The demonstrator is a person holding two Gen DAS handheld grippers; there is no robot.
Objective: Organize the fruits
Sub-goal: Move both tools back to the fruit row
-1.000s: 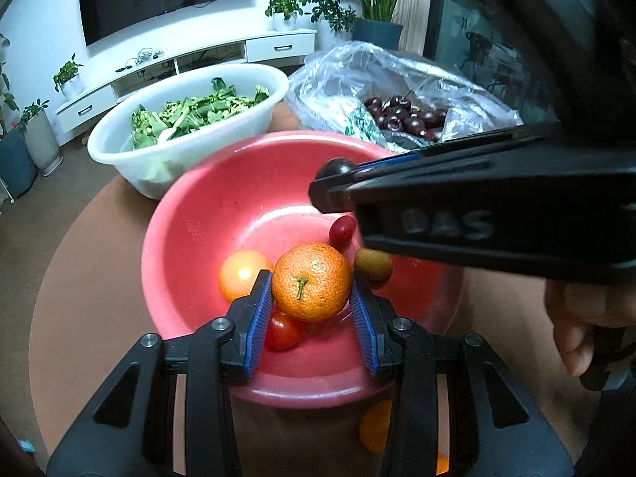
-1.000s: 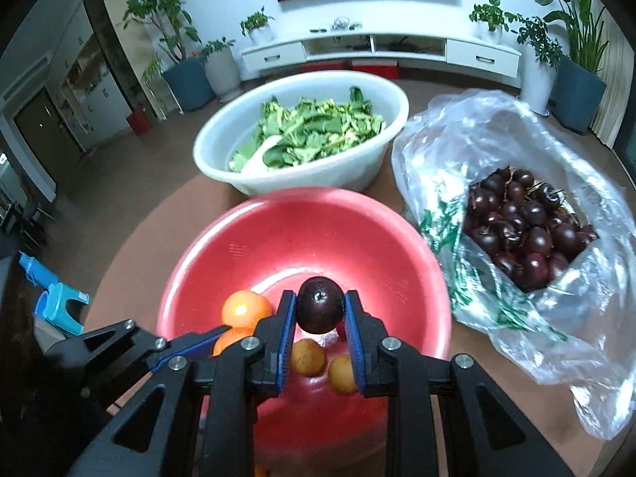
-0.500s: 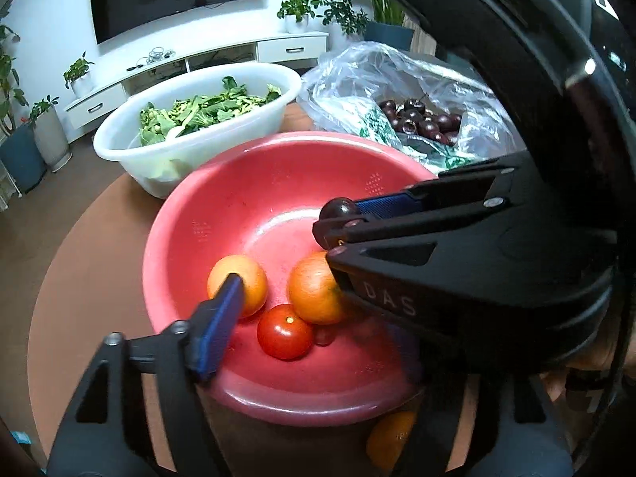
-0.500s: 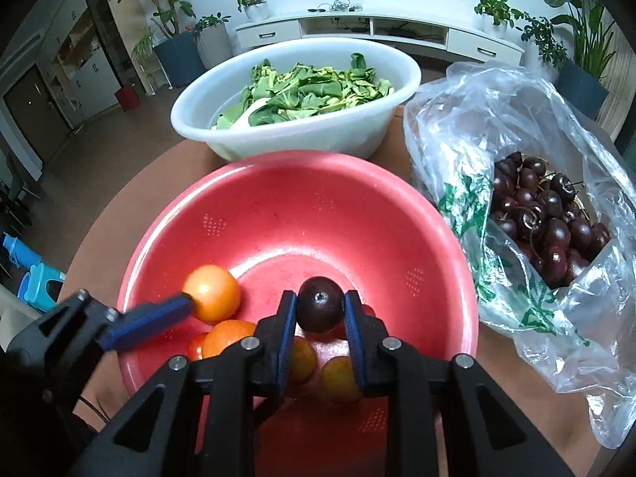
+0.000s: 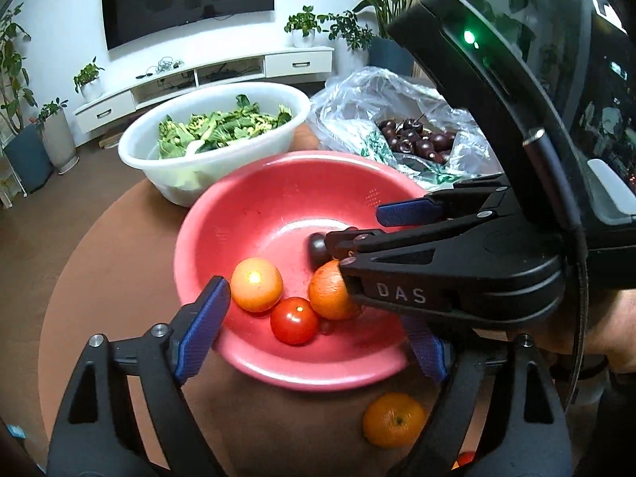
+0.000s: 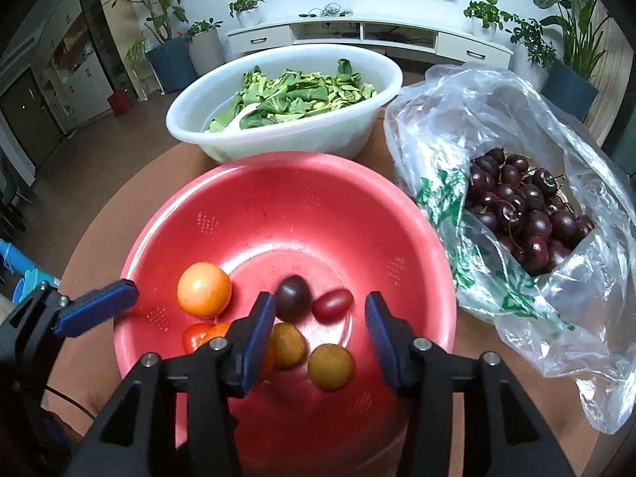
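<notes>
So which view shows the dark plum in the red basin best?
The right wrist view: the dark plum lies whole, slightly blurred, in the red basin. In the left wrist view the right gripper covers most of it.

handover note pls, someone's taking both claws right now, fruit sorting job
Left claw: opening, nothing between its jaws.
Right claw: opening, dark plum just below, free of the pads.
In the red bowl: plum, orange, tomato and other small fruit.
Left: an orange on the table by the bowl's near rim; the cherries sit in the plastic bag.
</notes>
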